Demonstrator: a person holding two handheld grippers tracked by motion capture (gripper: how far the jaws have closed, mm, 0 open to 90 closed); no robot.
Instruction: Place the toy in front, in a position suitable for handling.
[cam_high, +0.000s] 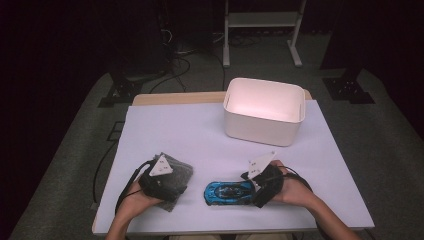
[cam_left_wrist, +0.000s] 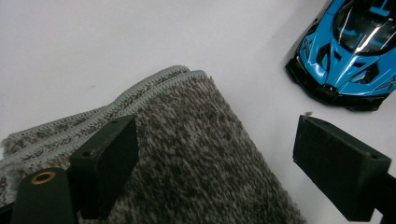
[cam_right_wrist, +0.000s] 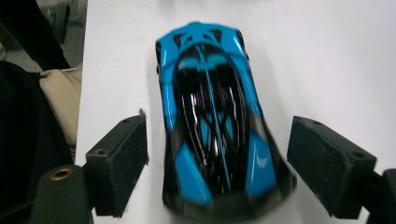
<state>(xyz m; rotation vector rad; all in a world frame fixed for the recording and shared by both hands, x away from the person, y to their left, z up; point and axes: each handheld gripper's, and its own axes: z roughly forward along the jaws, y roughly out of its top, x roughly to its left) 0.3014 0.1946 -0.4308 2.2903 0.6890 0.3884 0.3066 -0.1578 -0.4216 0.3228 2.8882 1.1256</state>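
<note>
Nothing is in the white bin (cam_high: 263, 111) yet. The right gripper (cam_right_wrist: 217, 163) straddles the blue toy car (cam_right_wrist: 212, 126) near the worktop's front, fingers wide; the left gripper (cam_left_wrist: 231, 165) hangs wide over the grey cloth (cam_left_wrist: 187, 158).

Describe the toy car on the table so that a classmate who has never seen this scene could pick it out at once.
Start at the white bin at the far side of the table, then come toward the near edge. The toy car lies there between the grey towel and the right gripper, whose open jaws flank it. It is the only glossy blue-and-black thing.
</note>
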